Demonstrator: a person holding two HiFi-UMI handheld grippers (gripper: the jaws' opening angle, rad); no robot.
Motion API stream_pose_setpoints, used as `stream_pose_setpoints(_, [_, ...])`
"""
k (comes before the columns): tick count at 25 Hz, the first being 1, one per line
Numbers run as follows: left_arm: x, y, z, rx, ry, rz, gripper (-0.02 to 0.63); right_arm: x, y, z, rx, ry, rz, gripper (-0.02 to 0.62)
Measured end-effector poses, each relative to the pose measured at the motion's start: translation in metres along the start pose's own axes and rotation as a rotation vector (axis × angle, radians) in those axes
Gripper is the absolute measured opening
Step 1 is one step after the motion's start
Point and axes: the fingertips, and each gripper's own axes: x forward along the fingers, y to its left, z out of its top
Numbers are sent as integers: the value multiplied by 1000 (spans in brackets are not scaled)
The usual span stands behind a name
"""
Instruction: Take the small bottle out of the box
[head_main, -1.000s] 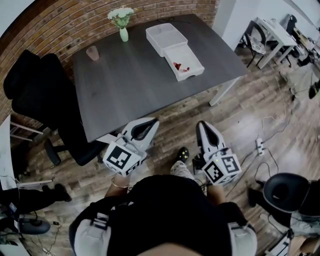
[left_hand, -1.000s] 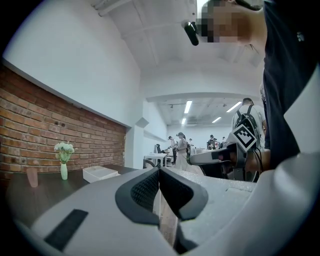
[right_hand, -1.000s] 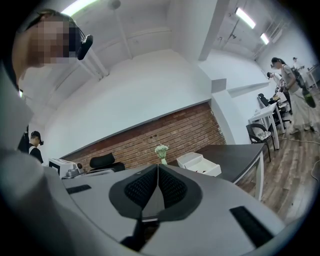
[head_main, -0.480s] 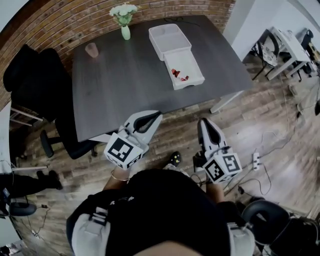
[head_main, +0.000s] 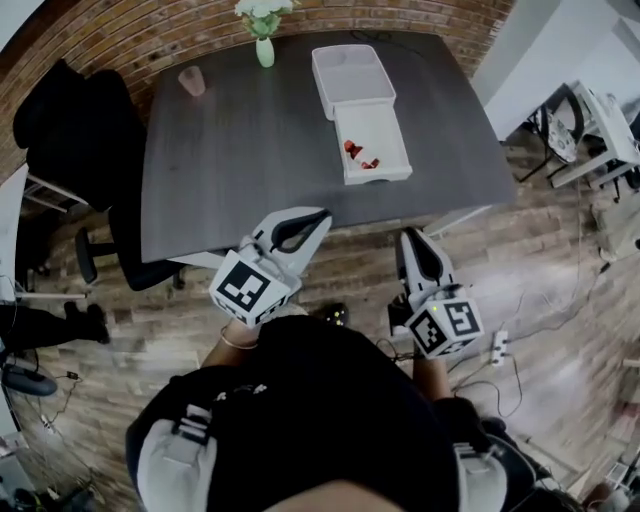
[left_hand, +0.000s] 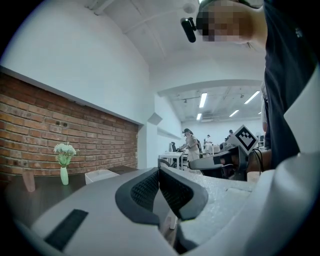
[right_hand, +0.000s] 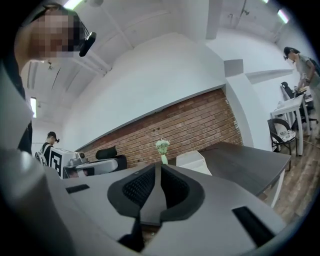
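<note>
A white box (head_main: 372, 143) lies open on the dark table (head_main: 240, 150), its second white part (head_main: 350, 72) just behind it. Small red things (head_main: 360, 155) lie inside; I cannot make out a bottle among them. My left gripper (head_main: 320, 213) is shut and empty, held level with its tip at the table's near edge. My right gripper (head_main: 410, 236) hangs over the wooden floor just short of that edge. Its jaws have just been opening and stand a crack apart with nothing between them. The box (right_hand: 192, 161) shows far ahead in the right gripper view.
A vase of white flowers (head_main: 263, 22) and a pink cup (head_main: 192, 80) stand at the table's far side by the brick wall. A black office chair (head_main: 70, 110) sits at the table's left. Cables and a power strip (head_main: 497, 345) lie on the floor to the right.
Both grippers and the person have moved toward the table. The table's near edge now lies right at the left gripper's tip, and the box is nearer.
</note>
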Motion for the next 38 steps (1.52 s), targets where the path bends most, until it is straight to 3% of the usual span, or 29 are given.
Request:
stream_pose_setpoints(6, [-2,21,-3,-1,24,63,2,36,-13,-7,-69,74,30,46])
stream_pose_setpoints(21, [30,112,1,-45,-25,192,2,153,-57,-19,-215,280,103,78])
stream_pose_setpoints(29, [24,154,-11,-75,-17,286,2,214,-79,-72,-419,547,178,142])
stream_pose_setpoints(38, [14,182,-21,-98,-13,351,2,254,-108,-129,-531,767,190,201])
